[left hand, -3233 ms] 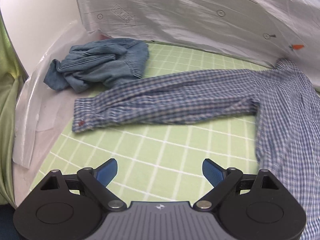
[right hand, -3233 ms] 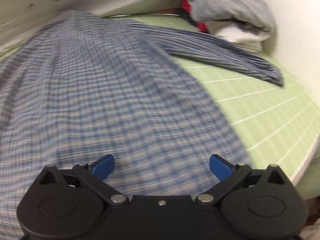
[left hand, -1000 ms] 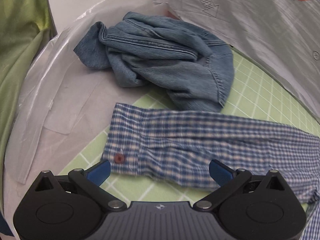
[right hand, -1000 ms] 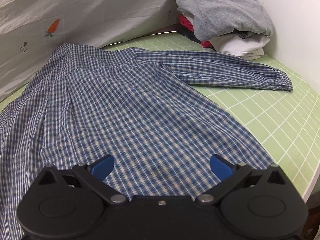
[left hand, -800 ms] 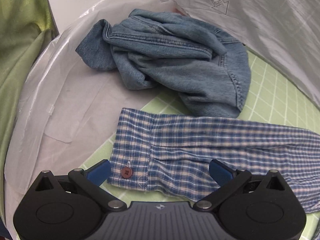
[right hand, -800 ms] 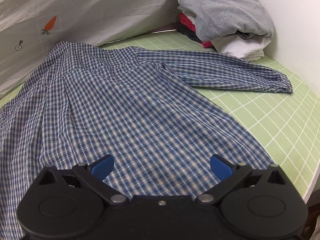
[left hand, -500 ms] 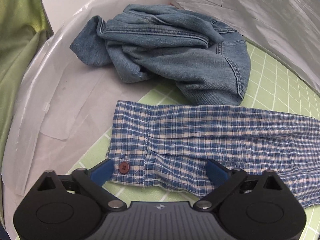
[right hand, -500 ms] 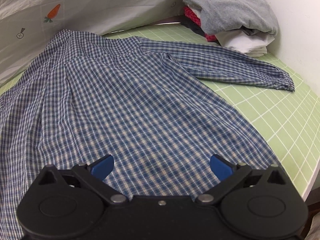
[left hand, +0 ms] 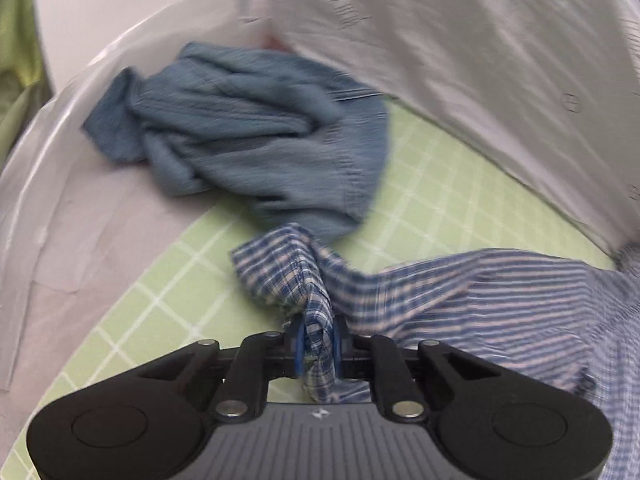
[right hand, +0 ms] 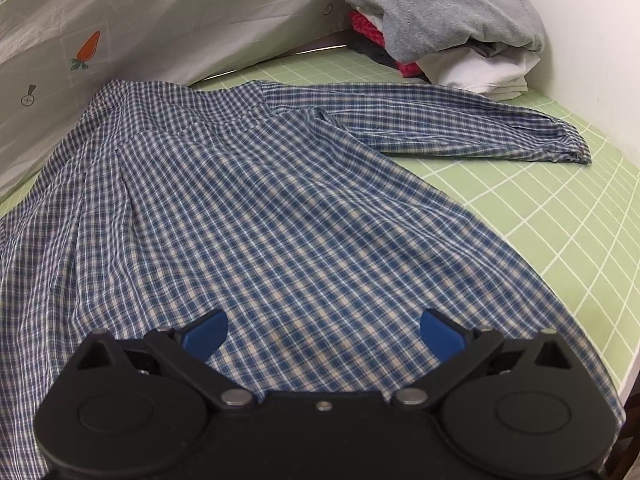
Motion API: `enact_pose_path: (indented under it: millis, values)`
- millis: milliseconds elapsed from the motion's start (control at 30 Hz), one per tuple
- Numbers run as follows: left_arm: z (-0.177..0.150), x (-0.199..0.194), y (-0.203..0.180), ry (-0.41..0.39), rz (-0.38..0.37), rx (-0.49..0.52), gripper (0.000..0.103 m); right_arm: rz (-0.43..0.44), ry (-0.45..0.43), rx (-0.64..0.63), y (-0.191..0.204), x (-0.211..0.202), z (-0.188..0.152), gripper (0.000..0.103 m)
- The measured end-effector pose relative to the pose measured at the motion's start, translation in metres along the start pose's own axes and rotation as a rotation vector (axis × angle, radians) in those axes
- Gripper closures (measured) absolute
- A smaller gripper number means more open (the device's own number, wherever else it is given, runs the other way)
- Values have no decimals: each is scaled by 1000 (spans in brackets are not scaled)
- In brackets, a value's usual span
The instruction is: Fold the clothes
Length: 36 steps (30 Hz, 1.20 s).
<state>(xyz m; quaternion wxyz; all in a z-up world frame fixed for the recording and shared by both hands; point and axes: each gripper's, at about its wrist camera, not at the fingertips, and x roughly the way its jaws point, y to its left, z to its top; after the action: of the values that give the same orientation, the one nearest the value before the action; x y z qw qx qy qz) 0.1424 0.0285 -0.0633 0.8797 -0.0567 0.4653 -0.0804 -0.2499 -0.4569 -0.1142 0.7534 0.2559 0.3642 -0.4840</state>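
A blue-and-white checked shirt [right hand: 248,216] lies spread flat on the green grid mat [right hand: 560,216], its right sleeve [right hand: 440,128] stretched out to the right. In the left wrist view the jaws of my left gripper [left hand: 317,346] are closing and pinch the cuff end of the other sleeve [left hand: 288,280], which is bunched and lifted off the mat [left hand: 160,292]. The rest of that sleeve trails to the right toward the shirt body [left hand: 520,312]. My right gripper [right hand: 322,334] hovers open over the shirt's lower hem with nothing between its blue pads.
A crumpled denim garment [left hand: 256,140] lies just beyond the held cuff. A pile of grey, white and red clothes [right hand: 444,20] sits at the far right corner. White carrot-print sheeting [right hand: 160,20] backs the mat, clear plastic [left hand: 60,208] lies at left. The mat's edge drops off at right [right hand: 628,368].
My left gripper went from open around the flat cuff to shut on it, then lifted and pulled it rightward, bunching the sleeve. The right gripper stayed open and nearly still.
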Motion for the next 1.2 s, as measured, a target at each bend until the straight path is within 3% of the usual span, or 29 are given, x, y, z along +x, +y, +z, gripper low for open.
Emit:
enact_pose_path:
  millis: [233, 467, 533, 600, 667, 700, 1033, 1200]
  values:
    - [-17, -19, -90, -1, -209, 150, 89, 7, -4, 70, -19, 7, -1, 0]
    - [-70, -35, -189, 86, -473, 219, 89, 6, -27, 143, -40, 10, -2, 0]
    - [-81, -42, -215, 126, -511, 245, 81, 2, -29, 156, -43, 11, -3, 0]
    - [-88, -44, -236, 170, -502, 310, 61, -1, -28, 158, -45, 12, -4, 0]
    - [-96, -45, -240, 170, -463, 339, 34, -2, -26, 153, -44, 13, -4, 0]
    - [-99, -45, -242, 169, -444, 353, 30, 2, -29, 148, -43, 12, -4, 0]
    - [-75, -36, -167, 124, -188, 246, 23, 101, -65, -18, 13, -1, 5, 0]
    - [-67, -32, -130, 118, -116, 235, 17, 190, -56, -105, 65, -7, 7, 0]
